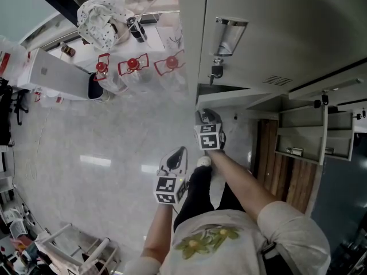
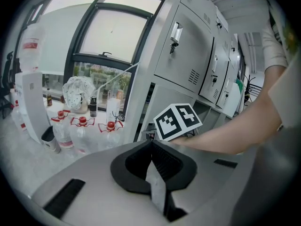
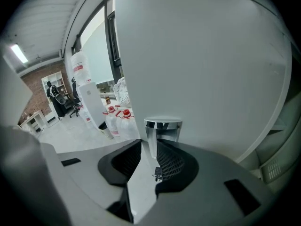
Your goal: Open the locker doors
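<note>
Polished grey floor [image 1: 103, 142] fills the left of the room below you. Water bottles [image 1: 133, 67] are lined up at the far left by the window, well apart from your work.

Your left gripper [image 2: 151, 144] hangs near your leg with its fingers pressed together on nothing. I read it as parked, since this door needs only one tool and that spot puts it out of the door's swing.

Just to its right, your right gripper [image 3: 153, 147] is pushed up to the lower locker door [image 3: 202, 69]. Its fingers pinch the chrome handle [image 3: 162, 130] from both sides; as far as the wide lens lets me judge, both pads touch the metal. A small key [image 3: 158, 173] hangs just under the handle, between the jaws but not gripped. Taking the handle gives you the firmest pull point on the panel, so I judge the outward pull to be the step in hand.

Above it, the upper locker door [image 1: 275, 27] is closed, and its own handle [image 1: 228, 36] is untouched. Farther right, open lockers [image 1: 301, 133] show bare shelves, so the task looks partly done.
</note>
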Motion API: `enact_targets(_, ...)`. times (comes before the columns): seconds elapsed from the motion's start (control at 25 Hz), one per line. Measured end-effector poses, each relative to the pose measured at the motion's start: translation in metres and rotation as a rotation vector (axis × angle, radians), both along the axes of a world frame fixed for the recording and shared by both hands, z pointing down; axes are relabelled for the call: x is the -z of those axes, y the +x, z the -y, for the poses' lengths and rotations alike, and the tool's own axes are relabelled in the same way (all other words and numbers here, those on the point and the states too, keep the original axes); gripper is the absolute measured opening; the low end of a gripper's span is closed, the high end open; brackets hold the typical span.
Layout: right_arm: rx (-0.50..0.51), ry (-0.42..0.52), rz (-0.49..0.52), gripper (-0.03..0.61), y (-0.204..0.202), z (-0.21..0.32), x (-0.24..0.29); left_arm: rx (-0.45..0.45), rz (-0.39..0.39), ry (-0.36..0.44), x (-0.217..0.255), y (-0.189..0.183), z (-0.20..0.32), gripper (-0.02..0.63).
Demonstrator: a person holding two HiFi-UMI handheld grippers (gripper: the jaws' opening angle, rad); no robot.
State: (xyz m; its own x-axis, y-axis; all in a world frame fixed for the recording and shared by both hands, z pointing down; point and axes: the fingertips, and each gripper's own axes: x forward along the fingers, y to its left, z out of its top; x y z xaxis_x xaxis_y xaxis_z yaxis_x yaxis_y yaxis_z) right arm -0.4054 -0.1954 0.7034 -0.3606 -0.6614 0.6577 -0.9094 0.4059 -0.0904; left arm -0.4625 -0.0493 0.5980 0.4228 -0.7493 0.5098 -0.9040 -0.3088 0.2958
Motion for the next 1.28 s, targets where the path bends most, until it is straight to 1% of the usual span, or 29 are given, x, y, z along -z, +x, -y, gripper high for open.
enact_targets(0.28, 0.044, -0.012, 0.002, 0.120, 0.005, -0.023, -0.001, -0.016, 0.001, -0.003, 0.001, 0.011, -0.003, 0.028)
enact_targets(0.44, 0.074, 0.014, -0.006, 0.120, 0.007, -0.031, 0.001, -0.025, 0.003, -0.001, 0.002, 0.017, -0.005, 0.028)
enact_targets(0.6, 0.103, 0.013, -0.009, 0.120, 0.011, -0.042, 0.000, -0.033, 0.004, 0.001, 0.003, 0.023, -0.008, 0.028)
enact_targets(0.76, 0.147, 0.017, -0.016, 0.120, 0.015, -0.052, -0.001, -0.037, 0.006, 0.002, 0.003, 0.028, -0.012, 0.028)
enact_targets(1.28, 0.301, -0.005, 0.022, 0.121, 0.030, -0.084, 0.000, -0.066, 0.007, 0.007, 0.007, 0.053, -0.030, 0.028)
